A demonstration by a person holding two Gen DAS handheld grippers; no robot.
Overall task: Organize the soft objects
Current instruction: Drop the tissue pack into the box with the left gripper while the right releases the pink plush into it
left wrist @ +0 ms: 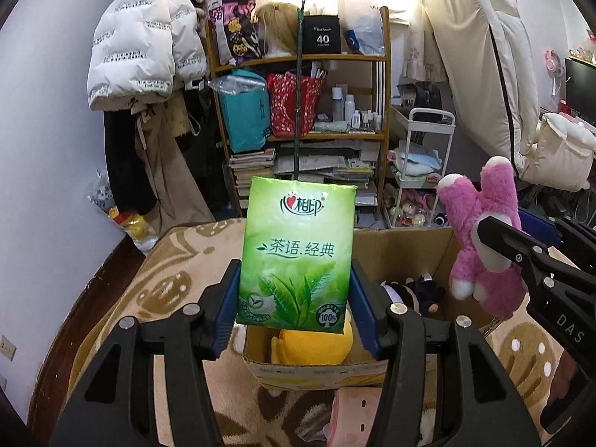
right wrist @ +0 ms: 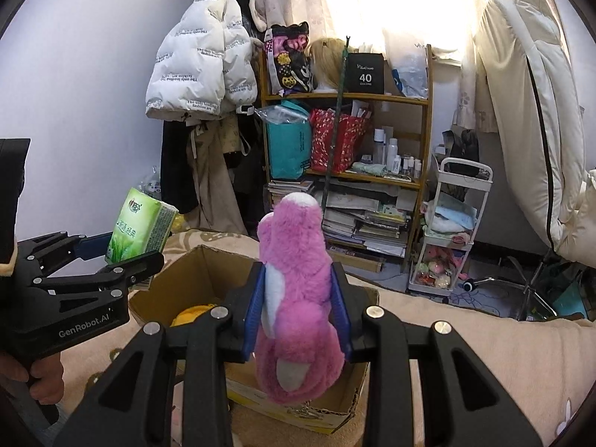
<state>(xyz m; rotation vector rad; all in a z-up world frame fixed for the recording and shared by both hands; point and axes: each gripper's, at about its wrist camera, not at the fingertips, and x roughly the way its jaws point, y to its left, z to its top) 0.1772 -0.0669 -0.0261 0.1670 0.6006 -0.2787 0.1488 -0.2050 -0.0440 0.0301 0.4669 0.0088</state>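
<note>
Two handheld grippers hang over an open cardboard box on a patterned bed cover, each carrying something soft. The left gripper, at the bottom centre of its own wrist view, pinches a green tissue pack upright between its blue pads, gripping the pack's lower half by its side edges. The right gripper is squeezed tight on a pink plush toy, the fur bulging out above and below the pads; in the left wrist view the same toy shows at the right edge, held above the box's far right corner.

Both tools tilt downward toward the box mouth. In the right wrist view a hand at the lower left wraps the handle of the left tool.

The step in hand looks like dropping both items into the box, where a yellow plush and a dark plush already lie. Doing it well probably means bringing each item fully inside the cardboard walls before letting go. The pack hangs above the near end and the yellow plush, so it may tip on landing; laying it flat beside that toy would save room. The pink toy should go to the free space at the far right, keeping the two tools from colliding over the narrow opening.
</note>
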